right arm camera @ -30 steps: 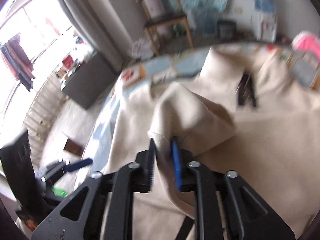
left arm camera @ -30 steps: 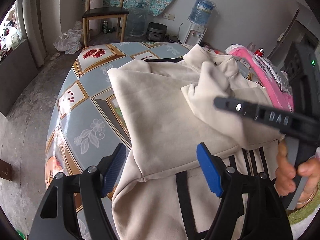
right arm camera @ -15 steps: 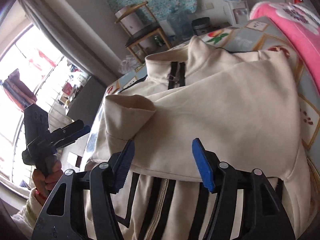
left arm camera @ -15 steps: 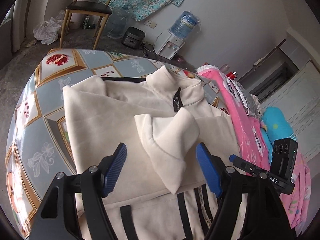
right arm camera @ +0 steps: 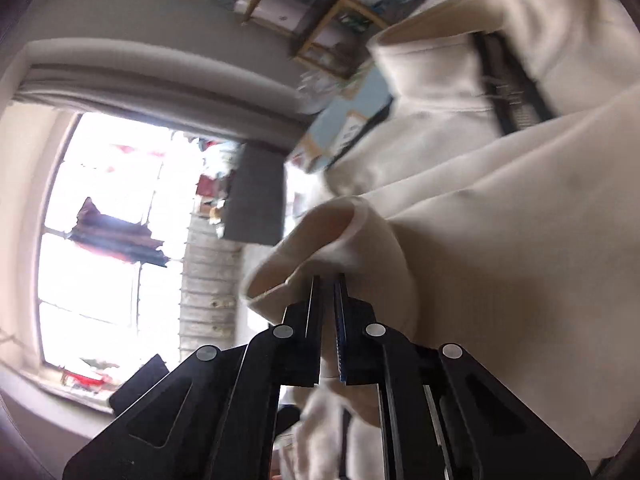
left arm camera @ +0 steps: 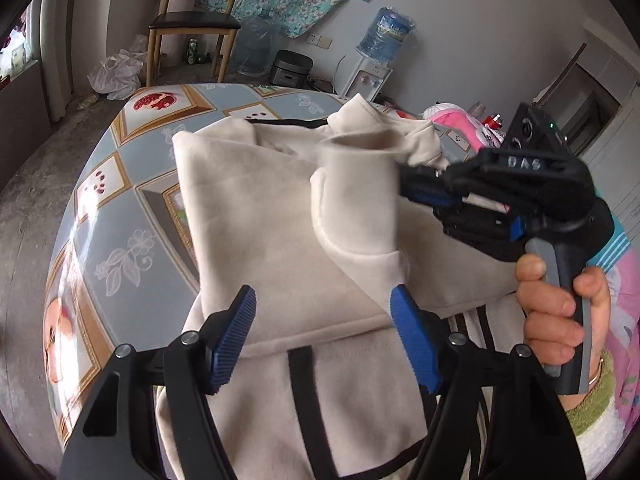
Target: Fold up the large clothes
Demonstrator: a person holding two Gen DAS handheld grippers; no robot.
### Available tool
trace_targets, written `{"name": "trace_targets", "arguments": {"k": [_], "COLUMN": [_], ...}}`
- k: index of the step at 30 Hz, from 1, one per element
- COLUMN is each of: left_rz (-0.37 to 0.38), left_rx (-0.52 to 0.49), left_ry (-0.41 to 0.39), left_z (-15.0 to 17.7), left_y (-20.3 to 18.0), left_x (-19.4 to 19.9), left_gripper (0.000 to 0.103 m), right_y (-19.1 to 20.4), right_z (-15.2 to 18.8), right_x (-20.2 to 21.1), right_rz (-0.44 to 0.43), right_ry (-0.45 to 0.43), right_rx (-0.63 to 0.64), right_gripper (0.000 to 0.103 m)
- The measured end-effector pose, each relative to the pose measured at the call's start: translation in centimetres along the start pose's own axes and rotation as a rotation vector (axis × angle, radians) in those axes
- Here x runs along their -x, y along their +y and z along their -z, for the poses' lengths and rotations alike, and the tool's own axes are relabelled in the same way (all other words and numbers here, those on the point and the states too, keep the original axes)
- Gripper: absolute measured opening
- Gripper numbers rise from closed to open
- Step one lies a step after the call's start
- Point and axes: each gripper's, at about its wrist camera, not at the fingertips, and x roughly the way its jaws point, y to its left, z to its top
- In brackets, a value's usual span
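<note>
Two grippers are working over one cream fleece zip-up jacket with black stripes (left arm camera: 280,216), which is lying spread on the round table with the blue-and-gold fruit-patterned cloth (left arm camera: 120,184), collar at the far side and hem toward you. Starting left of the jacket, the table's bare cloth is showing, and beyond it a wooden chair with a dark seat (left arm camera: 192,20) is standing on the floor. Your left gripper (left arm camera: 324,336) is hovering just above the jacket's near half with its blue-padded fingers (left arm camera: 234,332) spread wide and nothing between them; no fabric is touching either pad. Moving right across the jacket, the cream sleeve cuff (left arm camera: 360,184) is being lifted off the chest. Your right gripper (right arm camera: 328,300) has just been closing, and its fingers are now pinched together on that cuff's edge, with cloth visibly caught between them. Your right hand (left arm camera: 560,308) is squeezing the trigger, to the right of the jacket.

You are judging by this in the sleeve-folding step: the cuff is being repositioned across the chest. Next, you are likely needing to carry the cuff inward, lay it flat without twisting, then release. Your left gripper could be pressing the body down to stop it dragging.
</note>
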Motion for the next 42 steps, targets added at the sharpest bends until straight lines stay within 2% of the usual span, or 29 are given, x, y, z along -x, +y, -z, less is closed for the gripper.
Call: {"name": "trace_targets", "arguments": {"k": [2, 4, 6, 8, 10, 13, 15, 17, 18, 20, 21, 24, 30, 31, 33, 34, 35, 38, 42], "left_rz": [0.003, 0.002, -0.001, 0.003, -0.008, -0.045, -0.074, -0.096, -0.113, -0.151, -0.177, -0.263, -0.345, -0.355, -0.372, -0.379, -0.384, -0.392, -0.404], "left_rx": [0.002, -0.002, -0.005, 0.004, 0.014, 0.044, 0.082, 0.102, 0.101, 0.082, 0.069, 0.034, -0.023, -0.034, -0.055, -0.065, -0.072, -0.085, -0.112], "left_ry": [0.006, 0.011, 0.006, -0.008, -0.024, -0.027, -0.011, 0.002, 0.010, 0.026, 0.034, 0.065, 0.061, 0.061, 0.057, 0.055, 0.053, 0.050, 0.048], "left_z": [0.7, 1.1, 0.9, 0.3, -0.4, -1.8, -2.6, -3.1, -3.3, -3.4, -3.3, -3.0, -2.3, -2.4, -2.3, -2.2, -2.2, -2.1, -2.1], "left_y": [0.8, 1.4, 1.7, 2.0, 2.3, 3.0, 3.8, 4.4, 4.4, 4.2, 4.0, 3.6, 2.8, 2.7, 2.4, 2.3, 2.2, 2.1, 1.8], "left_x": [0.6, 1.0, 1.2, 1.3, 1.1, 0.0, -1.0, -1.9, -2.2, -2.9, -3.1, -4.2, -4.7, -4.8, -4.9, -4.9, -4.9, -4.8, -5.0], "left_gripper": [0.068, 0.068, 0.068, 0.068, 0.068, 0.068, 0.068, 0.062, 0.059, 0.055, 0.051, 0.041, 0.039, 0.038, 0.038, 0.038, 0.037, 0.035, 0.035], "right_y": [1.9, 2.6, 2.4, 1.7, 0.5, -1.4, -2.8, -4.5, -5.3, -7.5, -8.5, -11.1, -13.4, -13.8, -14.3, -14.4, -14.4, -12.5, -11.5], "right_z": [0.5, 1.0, 1.3, 1.6, 2.3, 3.1, 3.1, 2.8, 2.5, 1.6, 1.0, -1.3, -5.0, -5.3, -6.0, -6.3, -6.5, -6.2, -5.9], "right_x": [-1.1, -0.8, 0.6, 3.1, 6.9, 12.6, 16.0, 19.1, 20.6, 23.3, 24.1, 23.9, 20.6, 20.5, 20.4, 20.2, 20.1, 20.5, 20.0], "right_rz": [-0.078, -0.078, -0.050, 0.023, 0.124, 0.291, 0.444, 0.586, 0.629, 0.646, 0.651, 0.658, 0.684, 0.690, 0.688, 0.689, 0.683, 0.698, 0.803], "right_ry": [0.041, 0.035, 0.010, -0.044, -0.124, -0.240, -0.315, -0.383, -0.411, -0.458, -0.468, -0.428, -0.351, -0.355, -0.366, -0.367, -0.370, -0.447, -0.488], "right_rx": [0.054, 0.090, 0.104, 0.114, 0.138, 0.147, 0.142, 0.122, 0.092, 0.010, -0.033, -0.113, -0.134, -0.149, -0.156, -0.156, -0.151, -0.043, 0.036], "right_gripper": [0.009, 0.010, 0.016, 0.034, 0.043, 0.046, 0.047, 0.049, 0.050, 0.053, 0.053, 0.053, 0.053, 0.051, 0.032, 0.013, 0.006, 0.005, 0.005]}}
